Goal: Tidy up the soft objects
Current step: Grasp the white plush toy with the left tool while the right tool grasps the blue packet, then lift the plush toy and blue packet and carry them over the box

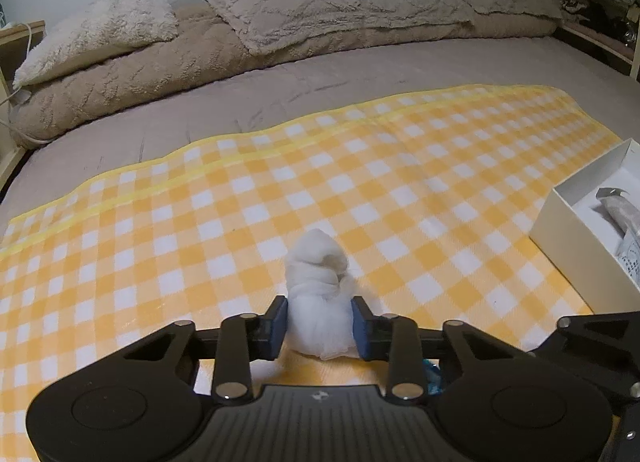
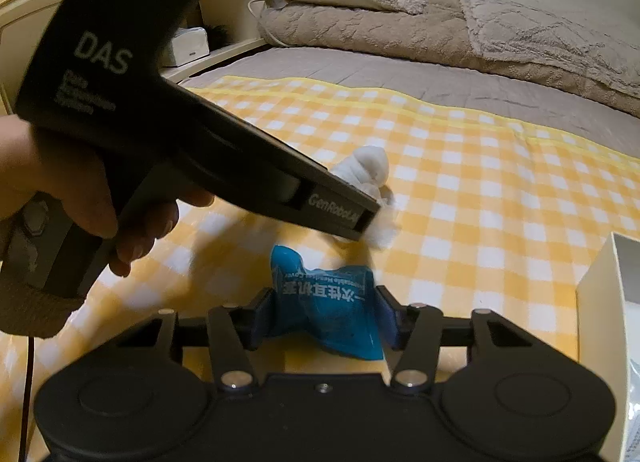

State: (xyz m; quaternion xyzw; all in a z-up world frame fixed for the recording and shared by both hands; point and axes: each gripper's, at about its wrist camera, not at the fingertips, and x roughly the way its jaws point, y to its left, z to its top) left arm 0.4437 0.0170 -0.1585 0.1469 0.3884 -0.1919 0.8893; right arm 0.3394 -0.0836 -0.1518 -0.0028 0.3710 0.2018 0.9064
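Note:
My left gripper (image 1: 320,326) is shut on a white gauzy cloth bundle (image 1: 318,290) and holds it over the yellow checked blanket (image 1: 240,201). The bundle also shows in the right wrist view (image 2: 366,169), partly hidden behind the left gripper's black body (image 2: 192,141). My right gripper (image 2: 326,320) is shut on a crumpled blue plastic packet (image 2: 328,302) with white print, just above the blanket (image 2: 480,181). A bit of the blue packet shows at the lower right of the left wrist view (image 1: 434,378).
A white open box (image 1: 592,221) with a grey item inside lies on the blanket at the right; its corner shows in the right wrist view (image 2: 600,302). Beige pillows (image 1: 320,5) and a folded quilt lie at the bed's head. A wooden shelf (image 2: 240,1) stands beside the bed.

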